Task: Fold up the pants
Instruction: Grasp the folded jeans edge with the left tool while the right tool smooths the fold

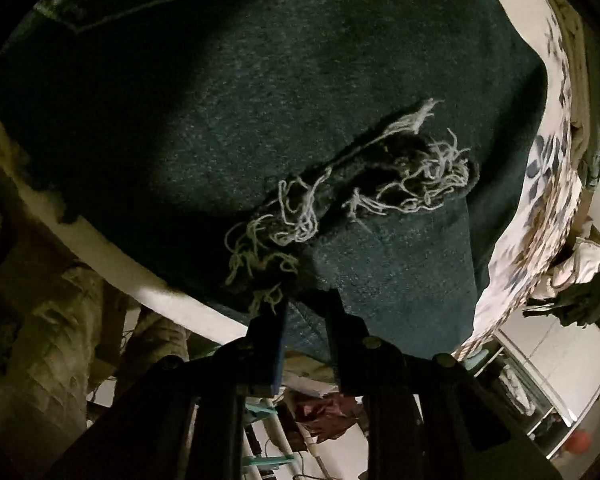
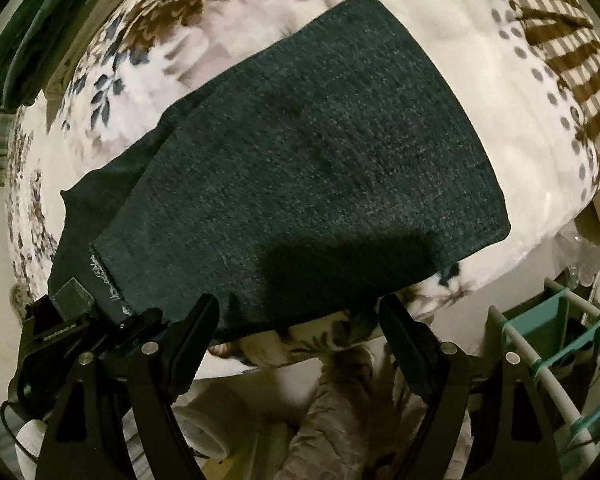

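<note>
Dark denim pants (image 1: pixel 260 100) lie spread on a floral blanket (image 1: pixel 548 184). In the left wrist view a frayed rip with pale threads (image 1: pixel 360 192) sits mid-cloth. My left gripper (image 1: pixel 306 304) has its jaws close together, pinching the folded near edge of the pants just below the rip. In the right wrist view the pants (image 2: pixel 308 160) lie folded over, with a belt loop (image 2: pixel 74 294) at the lower left. My right gripper (image 2: pixel 300 312) is open wide at the near edge of the pants, holding nothing.
The blanket (image 2: pixel 440 20) covers a bed whose edge runs along the near side. A teal and white rack (image 2: pixel 560 344) stands at the lower right. Green folded clothes (image 2: pixel 32 40) lie at the far left. A person's quilted trousers (image 1: pixel 40 340) show below.
</note>
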Demonstrator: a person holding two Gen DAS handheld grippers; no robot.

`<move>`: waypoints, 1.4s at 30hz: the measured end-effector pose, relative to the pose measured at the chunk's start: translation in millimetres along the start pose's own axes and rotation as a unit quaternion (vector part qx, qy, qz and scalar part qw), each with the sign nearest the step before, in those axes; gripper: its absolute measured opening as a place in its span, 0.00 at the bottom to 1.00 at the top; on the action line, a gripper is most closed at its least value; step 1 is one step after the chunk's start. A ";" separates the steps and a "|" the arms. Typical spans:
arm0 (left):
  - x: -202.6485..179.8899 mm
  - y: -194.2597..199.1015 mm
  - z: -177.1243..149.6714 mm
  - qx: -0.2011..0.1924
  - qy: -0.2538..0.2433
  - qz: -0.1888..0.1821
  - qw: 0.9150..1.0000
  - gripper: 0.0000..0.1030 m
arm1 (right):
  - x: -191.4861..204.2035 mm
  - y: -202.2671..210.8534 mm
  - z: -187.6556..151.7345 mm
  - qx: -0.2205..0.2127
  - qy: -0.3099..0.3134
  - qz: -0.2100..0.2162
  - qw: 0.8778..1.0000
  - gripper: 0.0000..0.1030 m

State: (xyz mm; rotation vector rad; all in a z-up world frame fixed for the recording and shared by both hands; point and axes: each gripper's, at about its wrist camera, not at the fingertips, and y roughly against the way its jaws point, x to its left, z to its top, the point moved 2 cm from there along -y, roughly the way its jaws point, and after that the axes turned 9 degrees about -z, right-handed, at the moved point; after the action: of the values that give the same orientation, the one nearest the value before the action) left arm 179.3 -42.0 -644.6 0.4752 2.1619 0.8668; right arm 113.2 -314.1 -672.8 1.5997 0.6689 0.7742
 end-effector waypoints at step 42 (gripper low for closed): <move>91.4 222.3 76.7 -0.430 -0.077 -0.130 0.890 0.26 | 170.8 -2.4 -15.9 -0.067 0.156 0.085 0.982 0.92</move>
State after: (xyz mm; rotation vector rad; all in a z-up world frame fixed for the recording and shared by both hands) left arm 191.0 199.0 -570.7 -0.1895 1.4391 1.4410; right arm 205.9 -171.2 -652.9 1.4378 0.6915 1.1891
